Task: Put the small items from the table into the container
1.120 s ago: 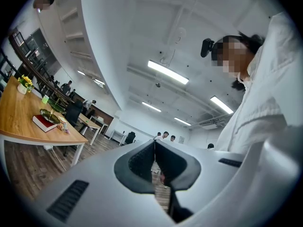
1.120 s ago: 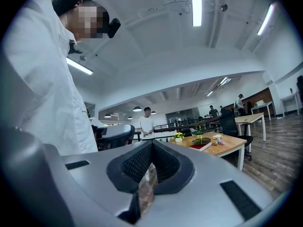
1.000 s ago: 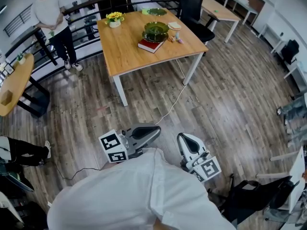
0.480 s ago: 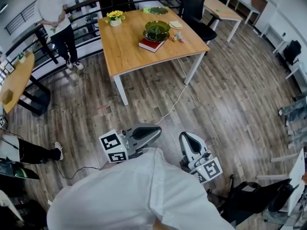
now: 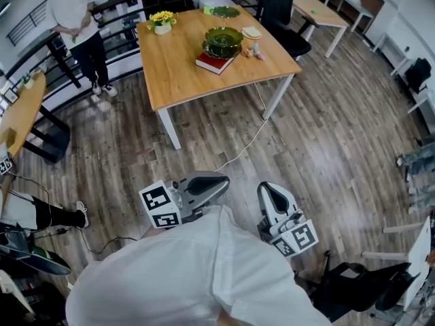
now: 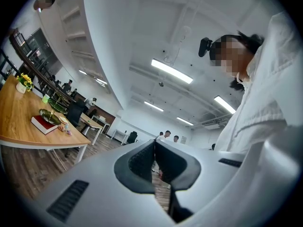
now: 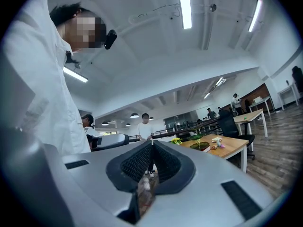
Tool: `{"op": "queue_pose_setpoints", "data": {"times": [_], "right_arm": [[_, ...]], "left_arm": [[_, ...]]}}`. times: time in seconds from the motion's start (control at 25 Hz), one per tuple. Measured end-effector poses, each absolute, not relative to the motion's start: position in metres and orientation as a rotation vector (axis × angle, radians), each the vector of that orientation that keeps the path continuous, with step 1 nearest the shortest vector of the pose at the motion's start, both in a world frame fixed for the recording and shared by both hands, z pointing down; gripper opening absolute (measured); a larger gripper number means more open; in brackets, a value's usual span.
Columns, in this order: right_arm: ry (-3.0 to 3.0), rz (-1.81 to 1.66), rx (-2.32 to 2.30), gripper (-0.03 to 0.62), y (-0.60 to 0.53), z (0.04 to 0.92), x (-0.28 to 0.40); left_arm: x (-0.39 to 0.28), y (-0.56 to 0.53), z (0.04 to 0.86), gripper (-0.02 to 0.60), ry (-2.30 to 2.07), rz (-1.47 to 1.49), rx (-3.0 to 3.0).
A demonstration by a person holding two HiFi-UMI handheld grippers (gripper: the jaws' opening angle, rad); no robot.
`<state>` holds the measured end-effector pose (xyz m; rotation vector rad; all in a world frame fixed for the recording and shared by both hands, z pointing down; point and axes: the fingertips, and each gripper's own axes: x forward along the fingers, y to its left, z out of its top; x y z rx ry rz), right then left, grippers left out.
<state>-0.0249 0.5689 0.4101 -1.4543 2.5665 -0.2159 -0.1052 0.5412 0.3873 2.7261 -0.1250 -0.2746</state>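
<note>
Dark green glass bowl (image 5: 223,41) sits upright atop a red book (image 5: 212,64) on the wooden table (image 5: 177,73). Small pale and pink items (image 5: 253,51) cluster just right of it, on the tabletop.

Green bowl (image 5: 223,41), red book (image 5: 213,64), tan table (image 5: 175,70).

Open-plan ofc — desks (image 5: 178,68), swivel chairs (image 5: 296,43), strip lights (image 6: 171,71).
</note>
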Motion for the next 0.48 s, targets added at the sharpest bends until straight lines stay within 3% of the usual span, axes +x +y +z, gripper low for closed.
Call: {"op": "queue_pose_setpoints", "data": {"times": [0.48], "right_arm": [[2.57, -0.276, -1.456, 0.017, 0.461, 0.432, -0.01]], "left_arm": [[-0.085, 0.437, 0.41, 0.008, -0.117, -0.253, 2.692]]}}
